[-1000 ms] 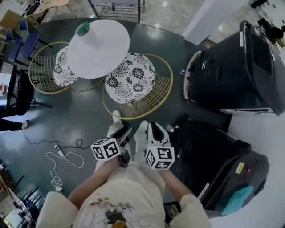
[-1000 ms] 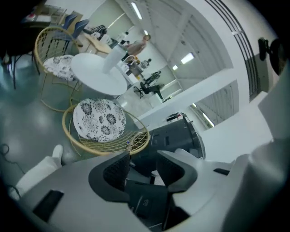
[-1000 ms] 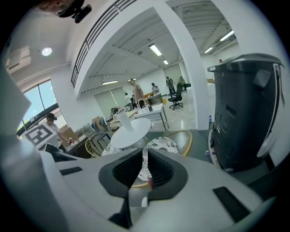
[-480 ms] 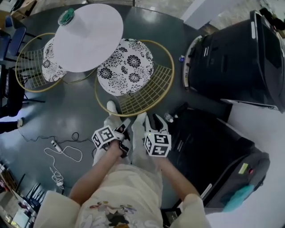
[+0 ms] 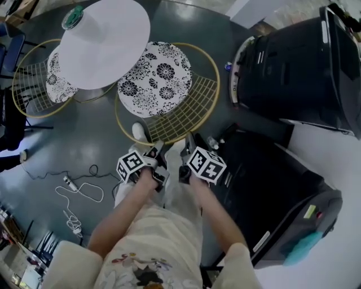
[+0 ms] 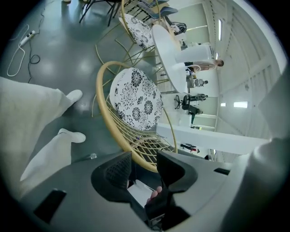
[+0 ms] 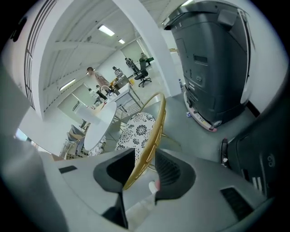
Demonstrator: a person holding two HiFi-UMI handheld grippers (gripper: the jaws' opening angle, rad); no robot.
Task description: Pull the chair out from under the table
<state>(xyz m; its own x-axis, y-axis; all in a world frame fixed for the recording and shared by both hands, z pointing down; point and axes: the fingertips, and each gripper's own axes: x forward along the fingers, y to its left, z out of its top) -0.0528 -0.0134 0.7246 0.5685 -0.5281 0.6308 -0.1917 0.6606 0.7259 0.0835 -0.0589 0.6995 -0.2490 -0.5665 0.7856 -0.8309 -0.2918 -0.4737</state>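
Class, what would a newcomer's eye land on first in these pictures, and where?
The gold wire chair with its flowered cushion stands partly under the round white table, top left. Its rim passes through the left claw and the right claw, whose jaws are opening.

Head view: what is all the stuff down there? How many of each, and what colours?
table: one, white, round, top left
wire chairs: two, gold with black-and-white flowery cushions; the near one is partly under the table, the other is at the table's left
green object: one, on the table's far edge
black machines: two, at the right
cable: one, white, on the floor at the left
shoes: two, white, beside the near chair
left gripper: one, grey, near chair's rim between its open fingers
right gripper: one, grey, fingers opening with the same rim between them
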